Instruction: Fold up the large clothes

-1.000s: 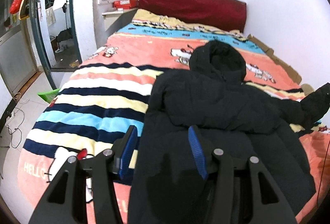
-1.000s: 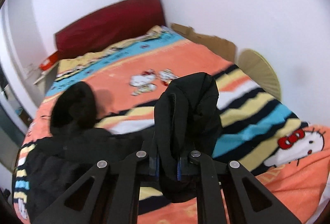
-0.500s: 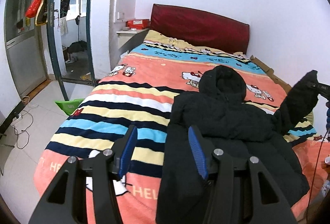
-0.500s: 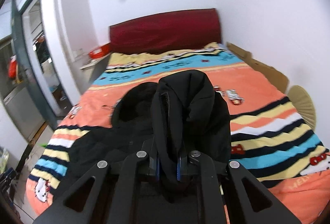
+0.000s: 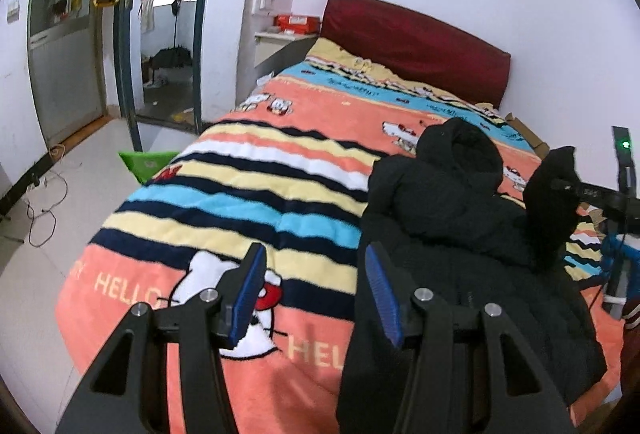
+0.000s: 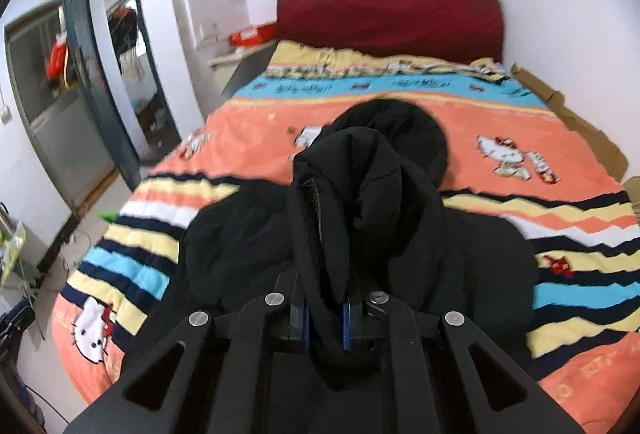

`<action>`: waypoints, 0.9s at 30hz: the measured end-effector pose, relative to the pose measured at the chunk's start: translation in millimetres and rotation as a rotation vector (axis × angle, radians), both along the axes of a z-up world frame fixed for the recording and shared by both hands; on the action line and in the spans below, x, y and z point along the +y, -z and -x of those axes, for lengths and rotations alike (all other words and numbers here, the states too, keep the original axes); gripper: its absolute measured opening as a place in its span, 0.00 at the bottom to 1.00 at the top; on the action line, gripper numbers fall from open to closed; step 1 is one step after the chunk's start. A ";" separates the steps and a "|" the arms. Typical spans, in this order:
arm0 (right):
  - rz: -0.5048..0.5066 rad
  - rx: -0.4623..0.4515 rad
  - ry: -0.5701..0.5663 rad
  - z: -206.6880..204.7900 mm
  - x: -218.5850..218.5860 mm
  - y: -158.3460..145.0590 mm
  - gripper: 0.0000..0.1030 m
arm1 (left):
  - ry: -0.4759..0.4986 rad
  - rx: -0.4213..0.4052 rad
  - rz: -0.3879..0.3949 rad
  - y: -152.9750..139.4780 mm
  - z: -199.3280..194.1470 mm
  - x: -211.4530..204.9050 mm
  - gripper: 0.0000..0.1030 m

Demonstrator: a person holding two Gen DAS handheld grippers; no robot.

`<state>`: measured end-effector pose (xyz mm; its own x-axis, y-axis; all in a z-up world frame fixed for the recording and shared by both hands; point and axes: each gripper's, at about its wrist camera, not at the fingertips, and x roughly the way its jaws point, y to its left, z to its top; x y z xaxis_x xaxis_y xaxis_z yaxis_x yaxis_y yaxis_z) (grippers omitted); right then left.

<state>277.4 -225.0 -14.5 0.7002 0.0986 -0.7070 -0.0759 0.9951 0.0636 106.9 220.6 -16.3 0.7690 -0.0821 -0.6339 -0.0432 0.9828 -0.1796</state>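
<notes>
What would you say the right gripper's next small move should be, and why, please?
Probably carry the sleeve on across and lay it on the jacket: the right gripper is shut on it, lifted over the body, and the left gripper is open and empty.

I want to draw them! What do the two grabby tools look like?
Each hand-held gripper is a black frame with triangle-shaped cut-outs and round silver bolts. The left hand-held gripper has two fingers with ribbed blue pads. The right hand-held gripper shows thin blue pad edges.
</notes>
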 end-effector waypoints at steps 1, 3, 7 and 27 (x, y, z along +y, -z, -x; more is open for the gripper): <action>0.012 0.019 -0.009 -4.3 9.6 10.1 0.11 | -0.003 0.008 0.001 5.0 -1.4 0.9 0.48; 0.036 0.054 -0.022 -10.1 26.7 30.9 0.11 | -0.010 0.026 0.004 15.9 -5.1 4.7 0.48; 0.079 0.146 -0.039 -21.0 53.3 77.4 0.12 | -0.028 0.064 0.011 32.7 -9.2 10.1 0.48; -0.051 0.108 -0.149 32.6 17.0 27.9 0.53 | 0.081 -0.014 -0.064 -45.5 -13.7 -71.1 0.48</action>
<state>244.8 -208.0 -42.5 0.5956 0.2326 -0.7689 -0.2119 0.9687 0.1290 120.5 149.5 29.3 0.7703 -0.1039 -0.6292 0.0389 0.9924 -0.1164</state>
